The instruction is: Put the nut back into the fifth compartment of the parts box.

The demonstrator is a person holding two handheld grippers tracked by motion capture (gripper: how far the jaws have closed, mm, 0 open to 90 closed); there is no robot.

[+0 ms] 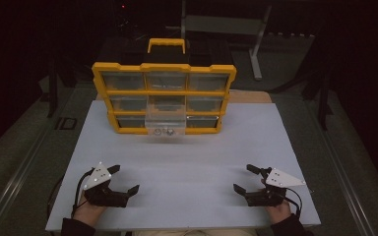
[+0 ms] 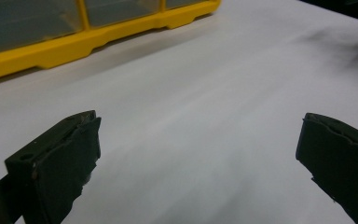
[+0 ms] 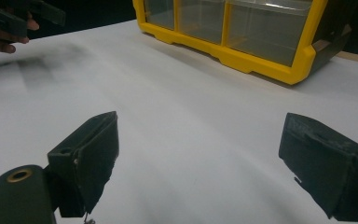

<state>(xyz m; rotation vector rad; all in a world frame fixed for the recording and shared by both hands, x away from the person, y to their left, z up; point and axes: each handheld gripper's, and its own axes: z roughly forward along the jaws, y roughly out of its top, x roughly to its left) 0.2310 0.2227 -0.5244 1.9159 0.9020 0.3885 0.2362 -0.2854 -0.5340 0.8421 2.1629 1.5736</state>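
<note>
1. The left hand-held gripper (image 1: pixel 126 178) sits at the near left corner of the table (image 1: pixel 187 162), jaws spread wide with nothing between them; its own view (image 2: pixel 198 154) has bare white surface in the gap.
2. The right hand-held gripper (image 1: pixel 246 178) mirrors it at the near right corner, jaws just as wide and holding nothing; again only white tabletop lies in the gap in its own view (image 3: pixel 198 154).
3. Both rest low on the table near its front edge, well apart from each other, and a hand (image 1: pixel 86 212) grips each from behind.
4. Out toward the far edge stands the yellow organizer (image 1: pixel 164 97), upright, its three rows of clear drawers facing the person.
5. One clear drawer (image 1: pixel 166 125), bottom row, middle column, juts out toward the front edge with two small round items (image 1: pixel 164 132) inside; what they are is too small to tell.
6. A yellow handle (image 1: pixel 166 44) tops the organizer.
7. The organizer is well apart from both grippers, with open white table between them.
</note>
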